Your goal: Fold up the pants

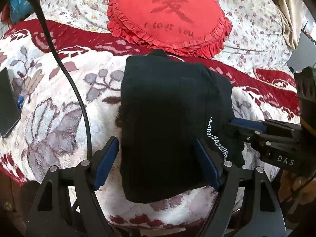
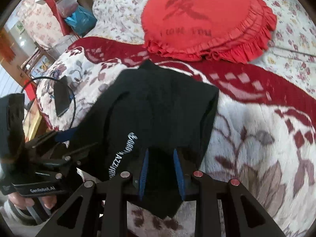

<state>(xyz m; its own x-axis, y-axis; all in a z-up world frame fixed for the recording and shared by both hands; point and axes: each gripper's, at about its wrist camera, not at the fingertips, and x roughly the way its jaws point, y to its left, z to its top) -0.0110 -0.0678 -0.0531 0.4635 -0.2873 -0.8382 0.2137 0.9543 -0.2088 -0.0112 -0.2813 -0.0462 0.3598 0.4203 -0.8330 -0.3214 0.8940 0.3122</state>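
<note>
On the floral plush bed blanket (image 1: 49,118), the right claw (image 2: 163,169) pinches the folded black cotton pants (image 1: 167,128) to steady them, while the left claw (image 1: 156,164) straddles them, spread.

bed (image 1: 59,102) (floral fleece blanket) | on it: folded black pants (image 1: 167,122), red cushion (image 1: 167,17), dark phone (image 1: 7,102)

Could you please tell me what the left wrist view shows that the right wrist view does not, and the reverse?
Only the left wrist view shows the left gripper open, its fingers either side of the folded black pants, and beige fabric at top right. Only the right wrist view shows the right gripper closed on the pants' near edge, plus a blue bag beyond the bed. Both show the red heart pillow, the floral blanket and a dark phone.
</note>
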